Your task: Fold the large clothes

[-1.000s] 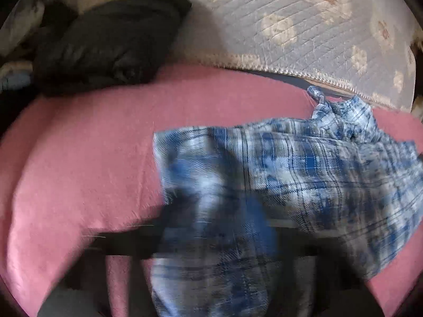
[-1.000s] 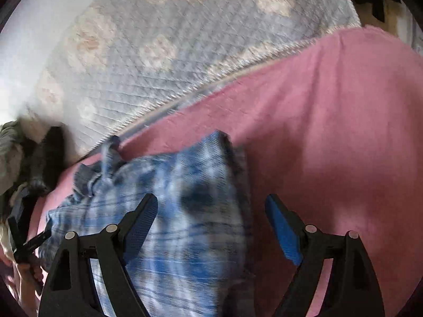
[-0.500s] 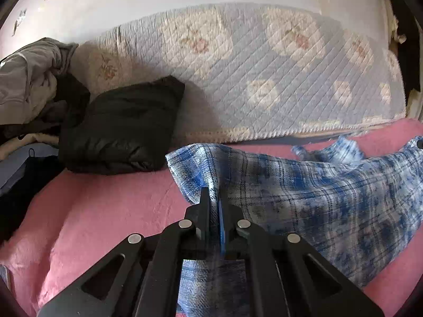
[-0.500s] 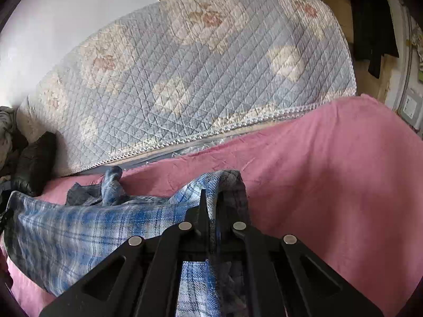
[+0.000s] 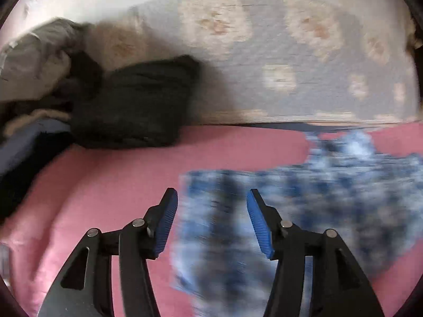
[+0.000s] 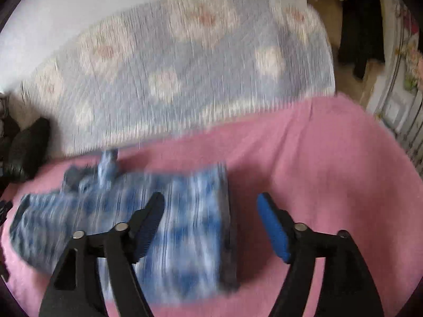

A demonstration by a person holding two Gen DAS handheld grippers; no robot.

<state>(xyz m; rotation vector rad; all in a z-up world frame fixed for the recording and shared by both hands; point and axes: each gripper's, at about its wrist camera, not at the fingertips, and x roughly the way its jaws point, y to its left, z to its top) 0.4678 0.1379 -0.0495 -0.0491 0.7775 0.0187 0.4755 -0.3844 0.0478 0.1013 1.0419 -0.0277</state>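
Over on the far left, a grey heap of clothes [image 5: 34, 60] is being left alone against the wall, and just right of it a black puffy jacket [image 5: 132, 105] is sitting on the pink bedspread [image 5: 92, 185], well apart from the action. Moving right, the left gripper [image 5: 211, 211] is being shown with its blue pads spread wide and nothing between them. Half a second ago those same jaws were being clamped on the near left corner of the blue plaid garment [image 5: 304, 198]; that corner is now being seen lying flat on the bedspread, just beyond the pads. The picture is being smeared by motion, so fine creases cannot be judged.

Further right, the same story is being told: the right gripper [image 6: 211, 219] is gaping too, its hold on the near right edge given up, and the blue plaid garment [image 6: 171, 224] is spread on the pink bedspread [image 6: 330, 171] beneath and left of it, with a crumpled bit, perhaps a collar or sleeve, bunched at the far side near the quilted blue cover [image 6: 185, 66].

Both corners being dropped together suggests one fold is being finished and laid down. The garment is looking like a wide band rather than a compact packet, so a further fold is probably being called for, with fresh grips needed first.
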